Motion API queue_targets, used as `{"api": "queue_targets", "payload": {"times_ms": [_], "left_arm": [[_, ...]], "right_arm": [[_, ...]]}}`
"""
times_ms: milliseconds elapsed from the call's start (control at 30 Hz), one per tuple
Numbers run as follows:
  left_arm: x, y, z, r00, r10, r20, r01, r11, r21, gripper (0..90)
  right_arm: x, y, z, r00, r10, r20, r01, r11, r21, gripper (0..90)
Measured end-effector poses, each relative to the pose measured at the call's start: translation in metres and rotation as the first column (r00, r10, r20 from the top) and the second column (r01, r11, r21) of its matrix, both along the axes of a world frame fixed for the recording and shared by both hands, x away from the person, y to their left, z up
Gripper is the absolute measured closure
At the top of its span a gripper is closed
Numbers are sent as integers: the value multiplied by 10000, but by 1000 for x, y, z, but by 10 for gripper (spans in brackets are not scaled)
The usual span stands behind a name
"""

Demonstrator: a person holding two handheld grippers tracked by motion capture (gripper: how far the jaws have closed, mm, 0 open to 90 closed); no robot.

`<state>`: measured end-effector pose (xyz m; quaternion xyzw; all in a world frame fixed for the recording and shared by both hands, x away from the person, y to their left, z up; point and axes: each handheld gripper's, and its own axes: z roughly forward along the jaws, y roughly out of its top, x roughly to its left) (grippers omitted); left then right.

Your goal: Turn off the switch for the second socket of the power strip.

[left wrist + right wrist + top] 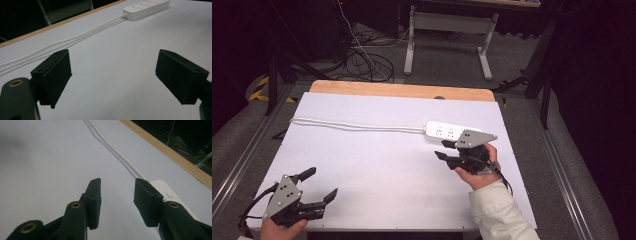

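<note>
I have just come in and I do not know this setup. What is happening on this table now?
A person holds a pair of tongs in each hand over a white table. The only thing on it is a white power strip, with its cord running off to the left. The right tongs are open and right beside the strip's cord end, but grip nothing. The left tongs are wide open near the front left corner, far from the strip. Nothing is picked up yet.

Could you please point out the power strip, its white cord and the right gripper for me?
power strip (446, 131), high view, its top face.
white cord (357, 125), high view, mid-length.
right gripper (445, 149), high view, between its fingertips.
</note>
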<state>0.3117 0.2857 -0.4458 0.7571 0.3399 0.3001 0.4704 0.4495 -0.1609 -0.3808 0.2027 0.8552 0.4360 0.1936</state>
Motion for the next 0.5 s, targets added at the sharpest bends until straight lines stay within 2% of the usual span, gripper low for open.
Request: {"api": "queue_targets", "payload": {"times_ms": [133, 300, 400, 500], "left_arm": [[0, 0, 0, 10000, -6, 10, 6, 10000, 20, 140], [0, 0, 0, 10000, 10, -13, -10, 10000, 19, 140], [1, -1, 0, 10000, 9, 23, -9, 10000, 52, 140], [1, -1, 0, 10000, 0, 0, 0, 10000, 36, 140]], "right_arm": [[6, 1, 4, 10000, -48, 10, 48, 10000, -15, 590], [16, 3, 8, 9993, -106, -371, 104, 9999, -70, 655], [22, 5, 9, 9985, -81, -549, 73, 9999, -149, 725], [30, 4, 10, 9979, -160, -634, 145, 9996, -234, 858]]}}
